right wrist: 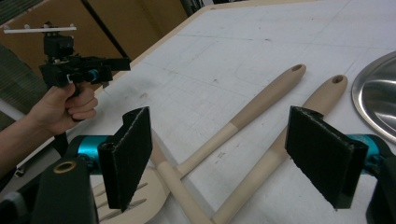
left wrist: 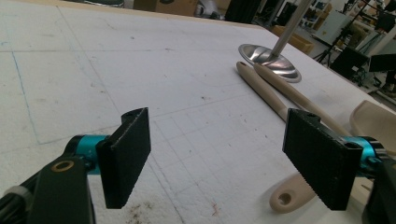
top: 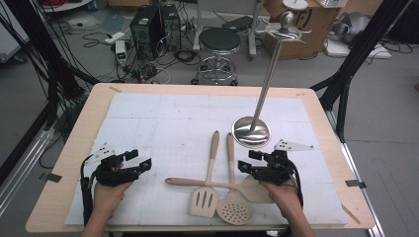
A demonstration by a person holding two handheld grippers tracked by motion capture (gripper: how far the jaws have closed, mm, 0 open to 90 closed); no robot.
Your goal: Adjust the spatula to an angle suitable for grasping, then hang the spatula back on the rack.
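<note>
Three beige utensils lie crossed at the front middle of the white board: a slotted spatula [top: 203,200], a perforated skimmer [top: 235,211] and a spoon [top: 257,190] whose handle runs left under the other two. My left gripper [top: 139,159] stands open and empty to their left. In its own view, my left gripper [left wrist: 224,154] faces the spoon's handle end [left wrist: 287,198]. My right gripper [top: 248,160] is open just right of the skimmer handle. Its own view has my right gripper [right wrist: 229,154] above the spatula handle [right wrist: 261,102] and skimmer handle [right wrist: 299,121], touching nothing.
A metal stand with a round base [top: 252,132] and a tall pole topped by hooks [top: 286,30] sits just behind the utensils. The wooden table edge [top: 74,143] frames the board. A stool [top: 219,42] and boxes stand on the floor beyond.
</note>
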